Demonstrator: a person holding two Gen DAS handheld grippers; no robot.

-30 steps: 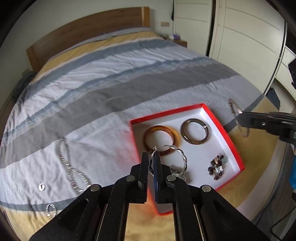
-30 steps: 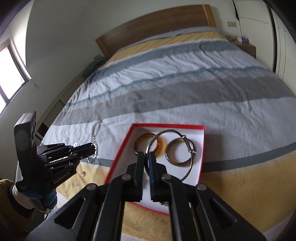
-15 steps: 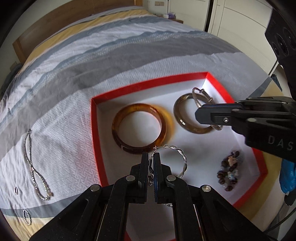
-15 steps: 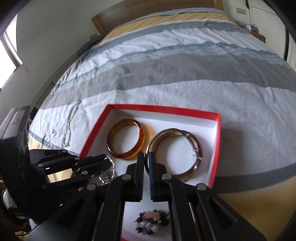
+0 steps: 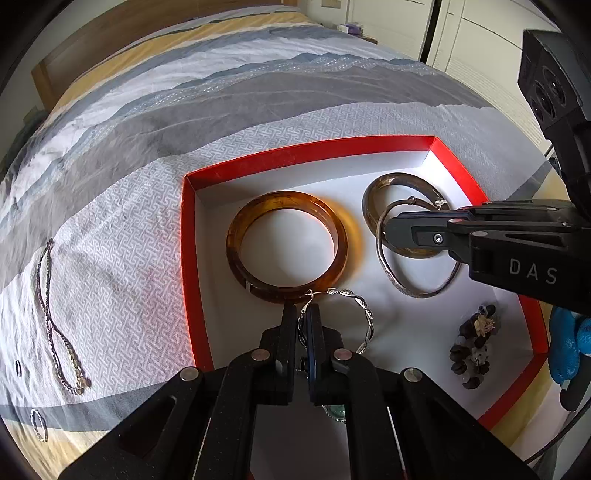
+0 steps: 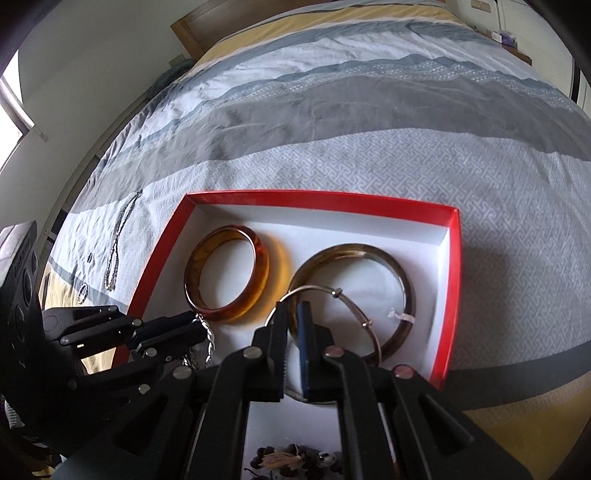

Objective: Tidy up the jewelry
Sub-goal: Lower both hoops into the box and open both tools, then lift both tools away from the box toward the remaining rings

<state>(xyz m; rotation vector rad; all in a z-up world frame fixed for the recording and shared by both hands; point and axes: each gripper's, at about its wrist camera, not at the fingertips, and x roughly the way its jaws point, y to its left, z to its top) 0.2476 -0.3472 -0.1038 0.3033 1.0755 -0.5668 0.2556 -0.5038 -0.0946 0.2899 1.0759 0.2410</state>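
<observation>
A red box with a white floor point(image 5: 188, 236) point(image 6: 452, 295) lies on the bed. In it are an amber bangle point(image 5: 236, 254) point(image 6: 225, 314), a grey-brown bangle point(image 5: 369, 195) point(image 6: 406, 295) and a dark bead cluster point(image 5: 472, 347) point(image 6: 291, 459). My left gripper point(image 5: 303, 310) is shut on a twisted silver hoop earring point(image 5: 364, 314), low over the box floor beside the amber bangle. My right gripper point(image 6: 293, 308) is shut on a thin silver hoop bangle point(image 6: 369, 325) point(image 5: 391, 284), over the grey-brown bangle.
A silver chain necklace point(image 5: 51, 325) point(image 6: 118, 240) and small rings point(image 5: 38, 424) point(image 6: 82, 293) lie on the striped bedspread left of the box. A wooden headboard point(image 5: 110, 40) stands at the back and white wardrobe doors point(image 5: 461, 33) at the right.
Both grippers have come down closer over the box. The right gripper's thin hoop now hangs lower, over the grey-brown bangle.
</observation>
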